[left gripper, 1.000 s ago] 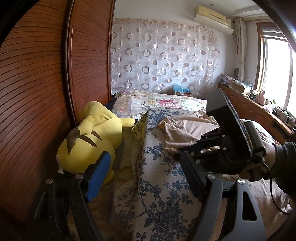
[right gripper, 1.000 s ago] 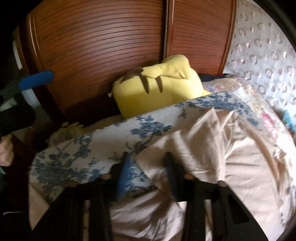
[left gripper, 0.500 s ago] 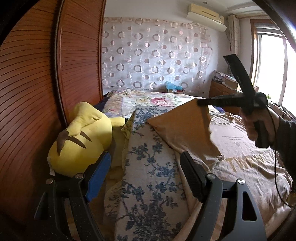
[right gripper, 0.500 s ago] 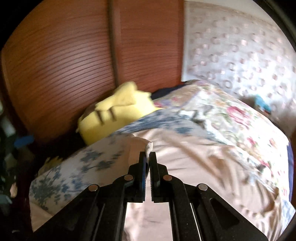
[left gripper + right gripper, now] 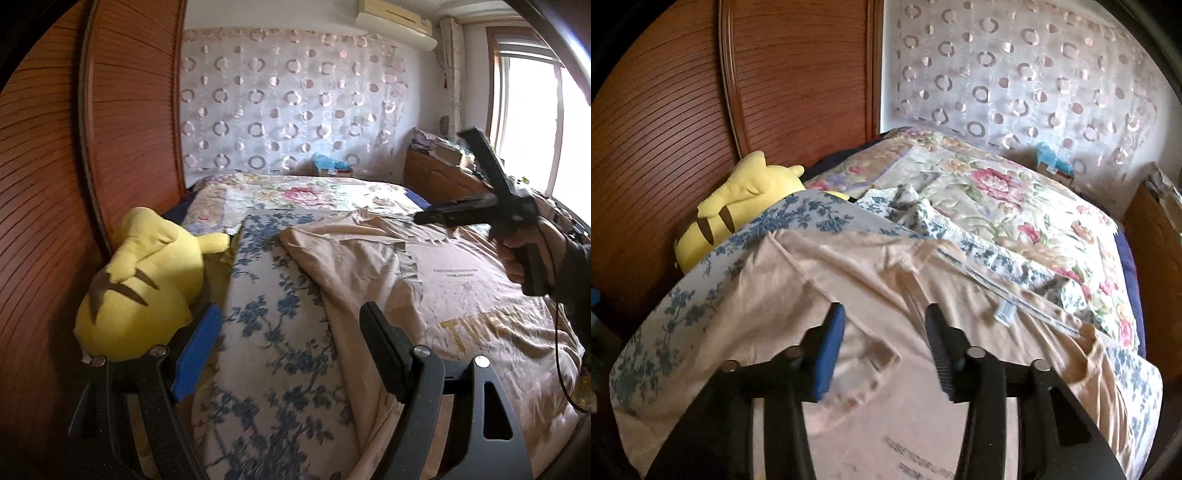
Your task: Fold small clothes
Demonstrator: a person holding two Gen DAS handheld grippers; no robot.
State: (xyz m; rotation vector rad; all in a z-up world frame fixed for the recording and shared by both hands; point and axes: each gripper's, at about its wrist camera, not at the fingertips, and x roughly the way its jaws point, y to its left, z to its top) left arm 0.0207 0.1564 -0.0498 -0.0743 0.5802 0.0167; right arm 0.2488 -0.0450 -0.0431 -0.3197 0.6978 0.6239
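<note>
Bedspread [image 5: 701,273] carries the beige shirt [image 5: 871,280] beneath the right gripper [image 5: 884,347], jaws just opening, empty; left gripper [image 5: 291,354] wide, empty.

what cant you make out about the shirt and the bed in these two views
- Beige shirt: its lower part is cut off by the left wrist view's edge and the left gripper.
- Small print on the shirt: too small in either view.
- Yellow plush toy: partly hidden behind the blue floral quilt in the right wrist view.

I see open air above the bed [image 5: 258,369]; the plush toy [image 5: 147,280] and wooden wardrobe [image 5: 48,221] block my left side.
</note>
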